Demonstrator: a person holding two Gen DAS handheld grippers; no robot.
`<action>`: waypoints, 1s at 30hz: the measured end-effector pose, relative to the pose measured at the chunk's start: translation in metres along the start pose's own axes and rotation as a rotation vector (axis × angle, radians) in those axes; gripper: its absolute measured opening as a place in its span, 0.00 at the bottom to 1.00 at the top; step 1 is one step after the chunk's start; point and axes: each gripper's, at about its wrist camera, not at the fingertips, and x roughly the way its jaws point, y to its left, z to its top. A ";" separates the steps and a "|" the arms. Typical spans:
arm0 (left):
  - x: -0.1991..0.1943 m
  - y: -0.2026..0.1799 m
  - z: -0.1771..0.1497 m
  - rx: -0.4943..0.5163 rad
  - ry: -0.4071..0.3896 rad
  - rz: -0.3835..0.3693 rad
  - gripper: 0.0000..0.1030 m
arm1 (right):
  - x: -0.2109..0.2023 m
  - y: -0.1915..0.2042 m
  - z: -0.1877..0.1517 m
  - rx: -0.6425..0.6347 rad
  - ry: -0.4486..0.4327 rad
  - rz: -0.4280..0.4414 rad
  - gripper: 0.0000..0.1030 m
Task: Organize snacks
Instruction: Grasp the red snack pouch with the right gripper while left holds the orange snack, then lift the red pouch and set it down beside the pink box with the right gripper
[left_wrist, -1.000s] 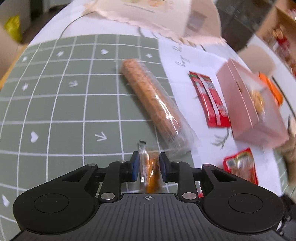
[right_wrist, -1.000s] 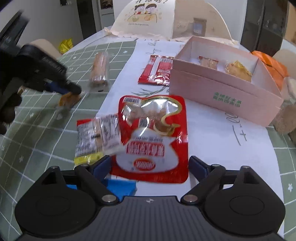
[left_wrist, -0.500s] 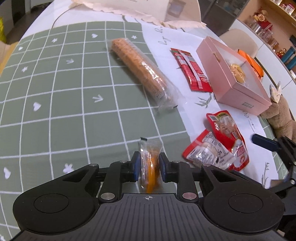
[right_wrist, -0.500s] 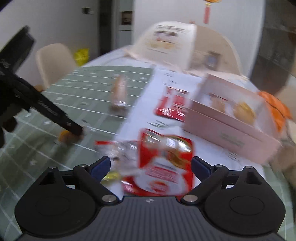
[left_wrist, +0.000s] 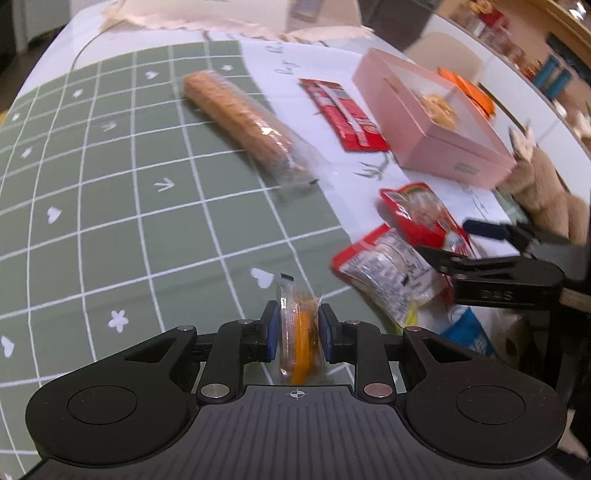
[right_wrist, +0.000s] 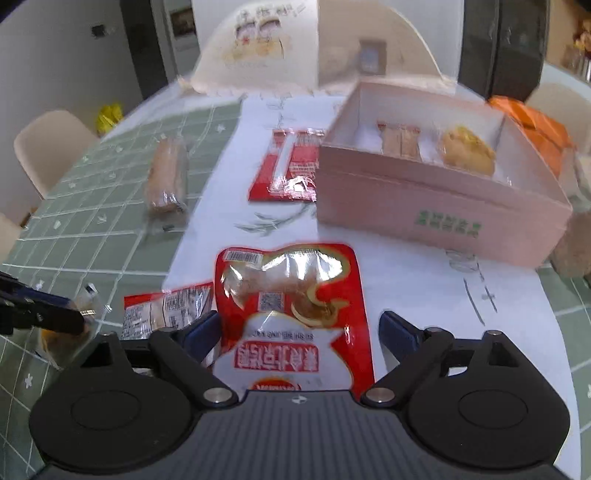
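My left gripper (left_wrist: 296, 325) is shut on a small clear packet with an orange snack (left_wrist: 297, 334), held above the green checked mat. My right gripper (right_wrist: 300, 330) is open, low over a large red pouch (right_wrist: 291, 295) that lies between its fingers; it also shows in the left wrist view (left_wrist: 476, 240). The open pink box (right_wrist: 436, 199) stands ahead right with a yellow snack (right_wrist: 467, 149) and small bars inside. A small red-and-clear packet (right_wrist: 166, 310) lies left of the pouch. A long biscuit roll (left_wrist: 245, 122) lies on the mat.
Red stick packs (right_wrist: 291, 166) lie left of the pink box. A plush toy (left_wrist: 543, 188) sits beside the box on the right. An orange bag (right_wrist: 532, 129) lies behind it. A cream food cover (right_wrist: 314, 48) stands at the table's far end. A chair (right_wrist: 48, 147) stands at left.
My left gripper has swung with the orange packet toward the right gripper. My right gripper has dropped lower and closer over the large red pouch.
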 end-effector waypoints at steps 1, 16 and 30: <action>0.000 -0.002 -0.001 0.014 0.003 0.001 0.26 | 0.002 0.005 0.000 -0.027 0.003 -0.020 0.94; 0.004 -0.013 -0.006 0.001 0.027 -0.077 0.26 | -0.014 -0.007 0.003 0.019 0.014 0.001 0.60; 0.034 -0.060 0.016 0.034 0.041 -0.127 0.22 | -0.064 -0.060 -0.028 0.070 -0.009 -0.168 0.59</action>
